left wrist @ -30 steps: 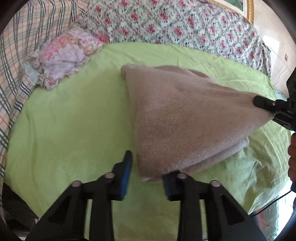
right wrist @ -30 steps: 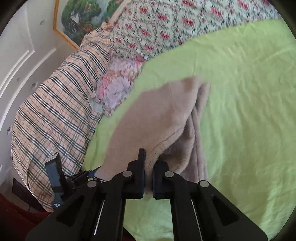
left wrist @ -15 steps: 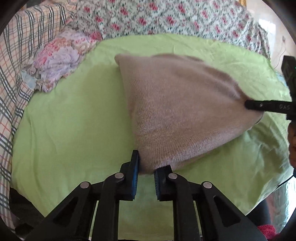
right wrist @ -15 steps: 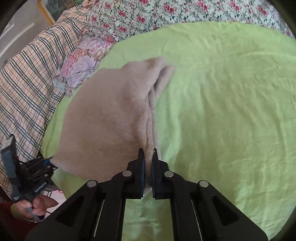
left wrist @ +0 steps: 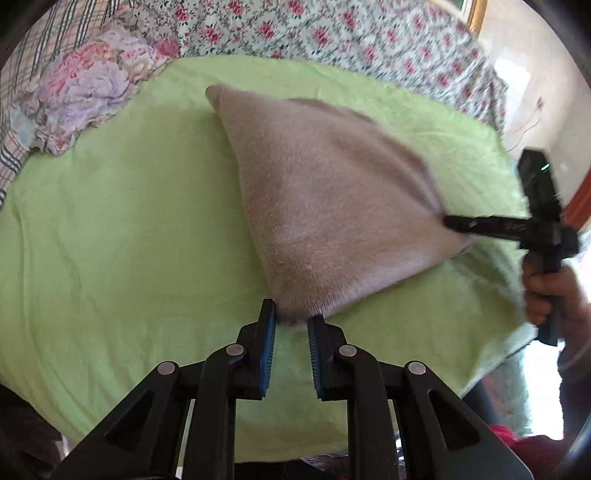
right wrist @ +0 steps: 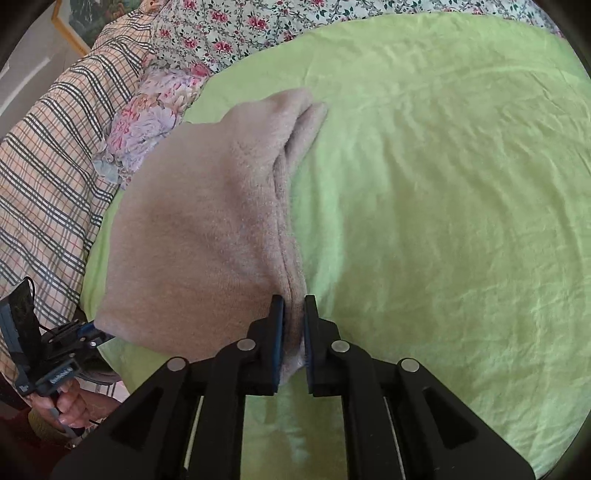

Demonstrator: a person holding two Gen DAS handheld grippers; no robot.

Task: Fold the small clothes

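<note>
Lowered onto the green bed sheet (right wrist: 443, 184), the tan knit garment (left wrist: 332, 206) lies folded; left gripper (left wrist: 291, 321) and right gripper (right wrist: 293, 306), jaws just easing apart, each barely pinch a corner.

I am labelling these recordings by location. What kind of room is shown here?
Most likely a bedroom. The beige garment lies on a green sheet spread over a bed, with a flowered cover and a plaid blanket behind, and a framed picture on the wall.
</note>
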